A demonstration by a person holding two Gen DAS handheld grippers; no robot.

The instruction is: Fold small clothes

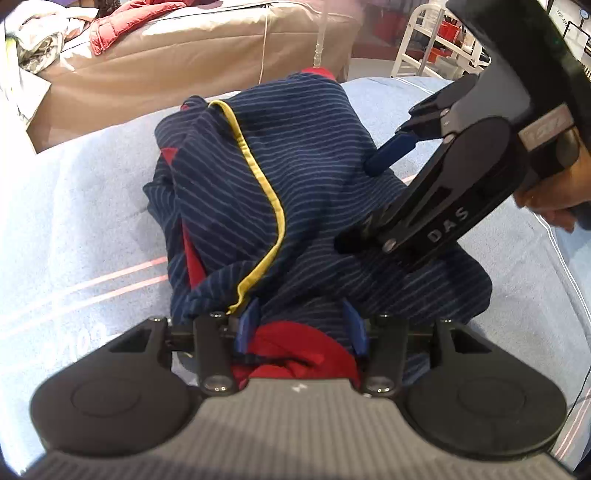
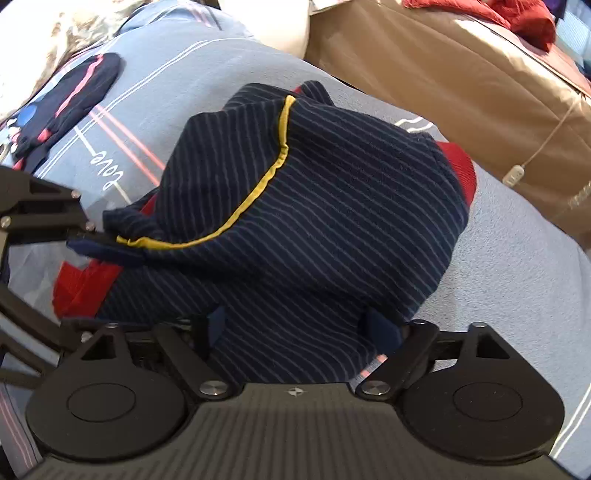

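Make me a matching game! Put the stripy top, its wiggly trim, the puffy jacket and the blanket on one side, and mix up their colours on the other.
Things:
1. stripy top
2. wiggly trim
3. puffy jacket
4. blanket

Colours:
A. yellow
B. light blue
C. navy with thin stripes
D. red

Pairs: 1-C, 2-A, 3-D, 4-B
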